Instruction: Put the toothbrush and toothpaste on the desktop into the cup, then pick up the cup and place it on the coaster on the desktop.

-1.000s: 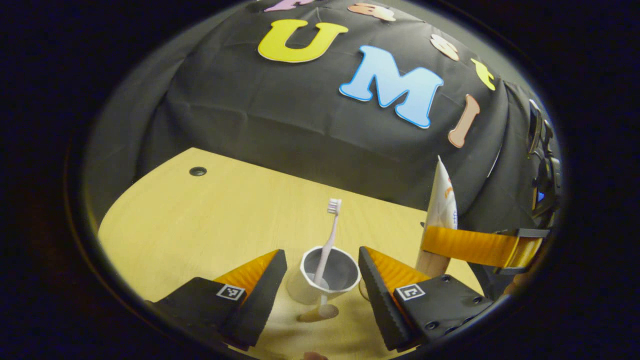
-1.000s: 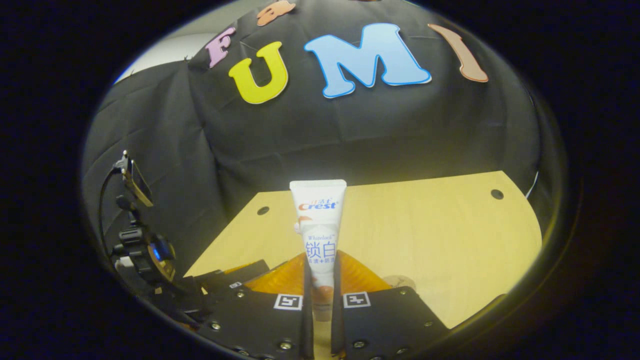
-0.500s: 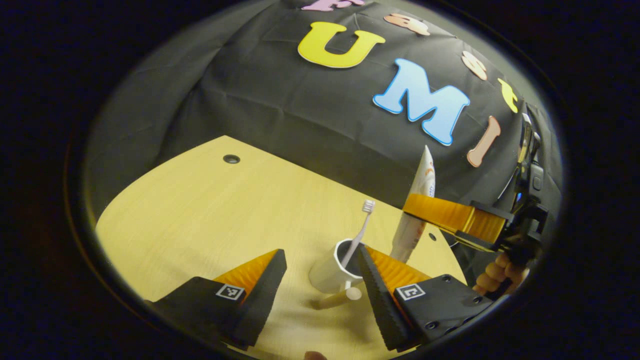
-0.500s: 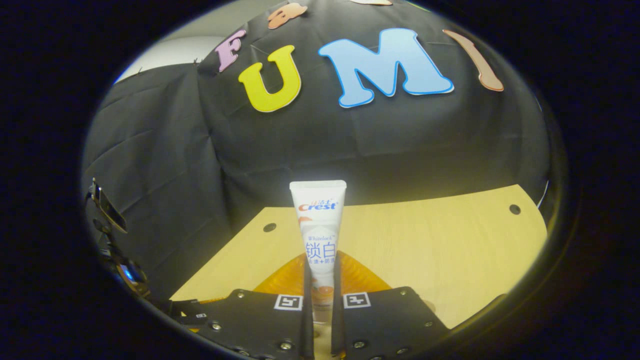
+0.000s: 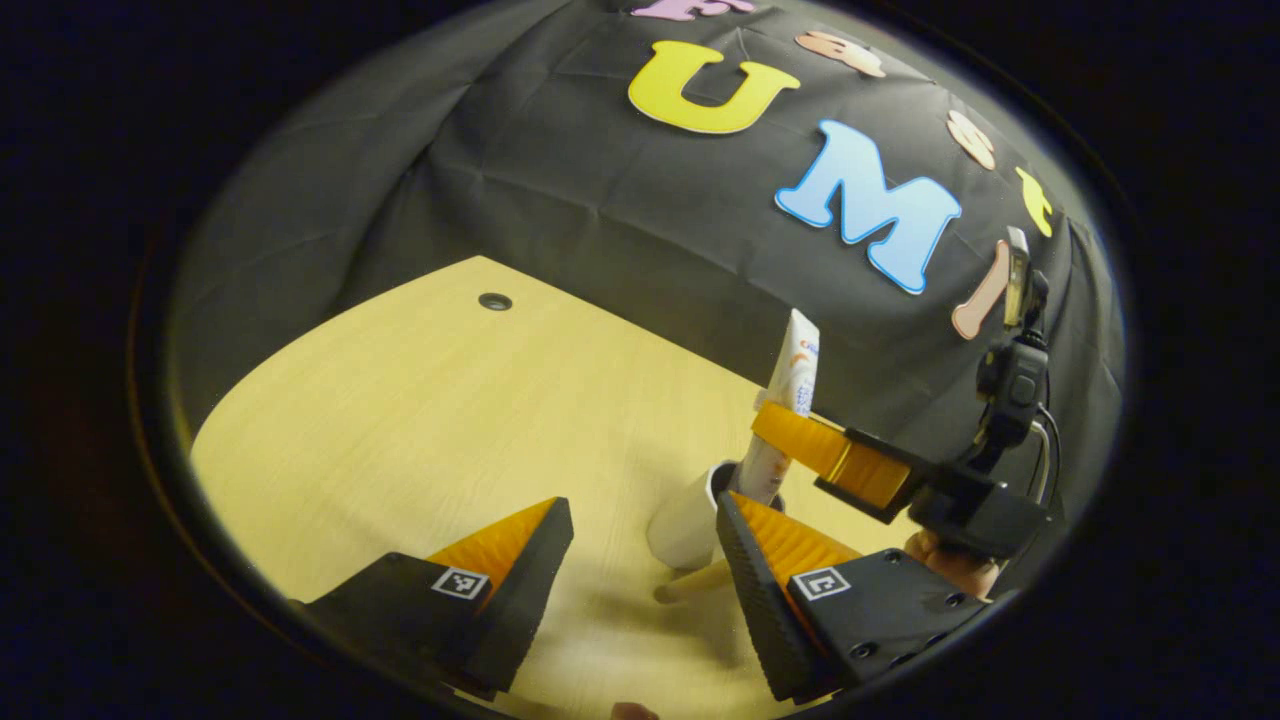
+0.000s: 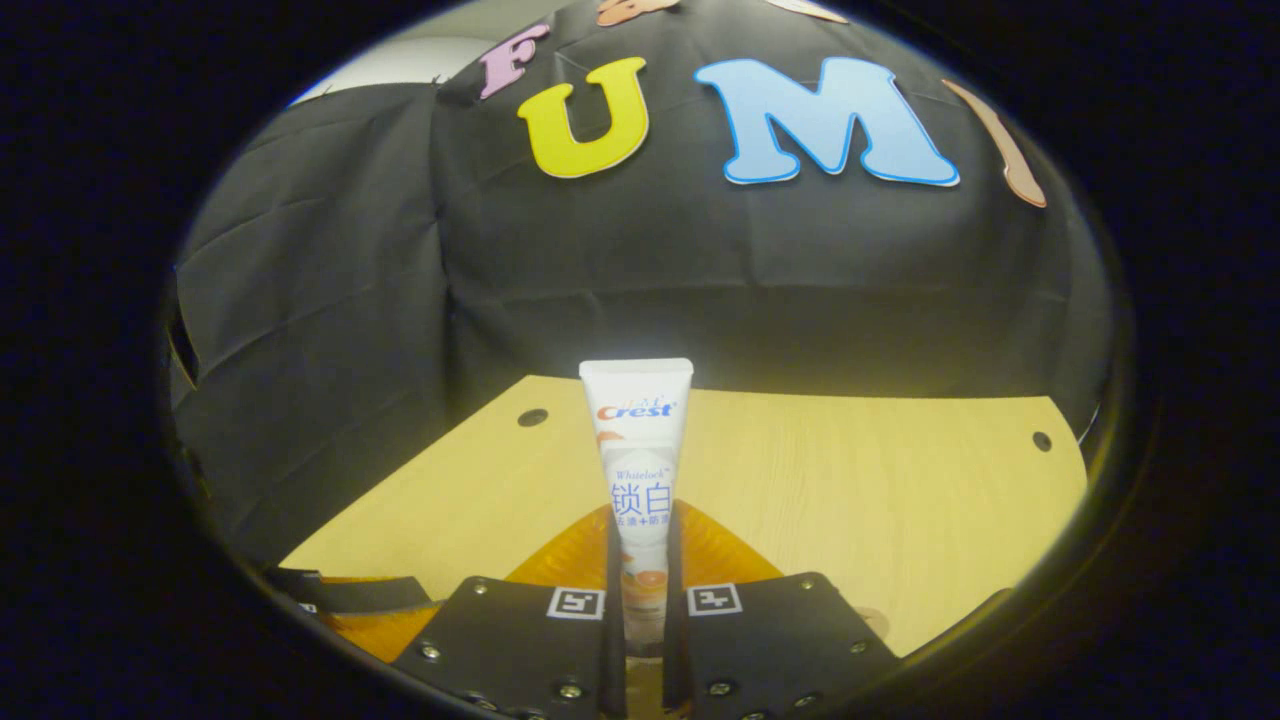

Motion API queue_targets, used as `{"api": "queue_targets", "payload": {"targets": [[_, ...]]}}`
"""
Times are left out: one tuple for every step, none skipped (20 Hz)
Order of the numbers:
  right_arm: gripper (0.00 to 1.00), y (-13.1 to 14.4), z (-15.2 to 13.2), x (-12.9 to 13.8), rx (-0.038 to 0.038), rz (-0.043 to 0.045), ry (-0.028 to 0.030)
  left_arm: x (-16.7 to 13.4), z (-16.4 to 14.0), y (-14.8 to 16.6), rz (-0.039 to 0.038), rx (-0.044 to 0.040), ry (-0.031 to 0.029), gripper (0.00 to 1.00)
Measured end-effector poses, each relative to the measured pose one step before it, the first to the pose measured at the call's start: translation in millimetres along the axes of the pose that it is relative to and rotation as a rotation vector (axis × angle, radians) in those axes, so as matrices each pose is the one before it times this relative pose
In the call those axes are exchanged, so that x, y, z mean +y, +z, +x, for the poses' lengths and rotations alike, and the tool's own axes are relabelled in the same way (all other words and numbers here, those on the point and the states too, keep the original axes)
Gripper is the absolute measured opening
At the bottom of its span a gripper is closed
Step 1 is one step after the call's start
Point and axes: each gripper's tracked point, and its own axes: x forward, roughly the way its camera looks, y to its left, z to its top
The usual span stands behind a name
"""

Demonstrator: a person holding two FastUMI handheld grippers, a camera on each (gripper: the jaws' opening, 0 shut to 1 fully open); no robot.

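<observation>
A white cup (image 5: 683, 520) stands on the wooden desktop (image 5: 420, 420), partly behind one finger of my left gripper (image 5: 640, 520), which is open with the cup just ahead of its gap. The toothpaste tube (image 5: 790, 390) stands upright with its lower end at the cup's mouth, and my right gripper (image 5: 775, 428) is shut on it. In the right gripper view the tube (image 6: 637, 450) rises between the closed fingers of that gripper (image 6: 640, 535). The toothbrush is hidden behind the tube and finger.
A short beige rod-like piece (image 5: 693, 583) lies by the cup's foot; I cannot tell what it is. A hand (image 5: 950, 562) holds the right gripper. Cable holes (image 5: 495, 301) (image 6: 532, 417) (image 6: 1043, 441) mark the desktop's far corners.
The right gripper has carried the tube leftward from beside the cup to its mouth. The cup has slid right in the left gripper view, and the toothbrush has gone out of sight.
</observation>
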Motion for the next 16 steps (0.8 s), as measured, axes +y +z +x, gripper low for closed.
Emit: {"api": "queue_targets", "payload": {"targets": [[0.18,-4.26,-1.06,0.66,0.00765,-0.01399,-0.00171,1.64,-1.28,0.33,0.00369,-0.00125,0.00366,0.95],[0.18,-2.73,-1.02,-0.89,0.00629,-0.01204,-0.00440,0.81,-0.74,0.49,0.00271,-0.00005,0.00201,0.95],[0.19,-3.19,-3.02,0.38,0.00602,-0.01042,0.00069,-0.41,-0.89,-1.51,0.00148,0.00182,0.00152,0.95],[0.21,-2.08,-0.69,0.01,0.00667,-0.00873,-0.00242,0.12,-0.29,0.61,0.00054,0.00122,0.00085,0.94],[0.22,-4.14,-2.52,-0.06,0.00782,-0.00758,0.00052,0.91,0.01,-1.51,0.00067,0.00318,0.00017,0.94],[0.23,-1.79,-2.01,-0.55,0.00773,-0.00381,0.00050,0.04,-0.04,-1.06,0.00125,0.00262,0.00019,0.95],[0.24,-1.72,-2.35,-0.72,0.00931,-0.00180,-0.00421,-0.55,-1.03,-0.36,0.00159,0.00350,-0.00020,0.95],[0.29,0.77,-2.69,-0.55,-0.00045,-0.00292,0.00089,-1.18,-0.33,-0.43,0.00268,0.00225,-0.00029,0.95],[0.30,-0.87,-1.91,0.02,0.00082,-0.00462,-0.00327,-0.23,-0.46,-0.20,0.00396,0.00178,0.00060,0.95],[0.37,1.68,-2.47,3.30,-0.00350,0.00149,0.01306,-0.25,-0.19,0.14,0.00430,0.00311,0.00045,0.95],[0.50,1.26,-0.94,-0.61,-0.00044,-0.00112,0.00036,-1.37,-0.09,-0.84,0.00424,0.00284,0.00054,0.95],[0.70,1.00,-1.17,-0.83,-0.00181,0.00258,0.00081,-0.55,-0.39,-0.04,0.00440,0.00293,-0.00076,0.95],[0.75,0.96,-3.16,0.81,0.00087,0.00754,0.00418,0.37,-0.69,-0.66,0.00453,0.00166,0.00057,0.95],[0.76,1.70,-0.98,-0.57,0.00224,0.01063,0.00266,-0.97,-0.15,0.06,0.00368,0.00220,-0.00118,0.94],[0.76,0.98,-2.60,-0.70,0.00143,0.01170,0.00247,-1.37,-0.46,-0.12,0.00260,0.00186,-0.00021,0.94],[0.76,2.83,-3.08,-1.24,-0.00219,0.01281,0.00245,-1.57,-0.95,-0.89,0.00321,0.00327,-0.00228,0.94]]}}
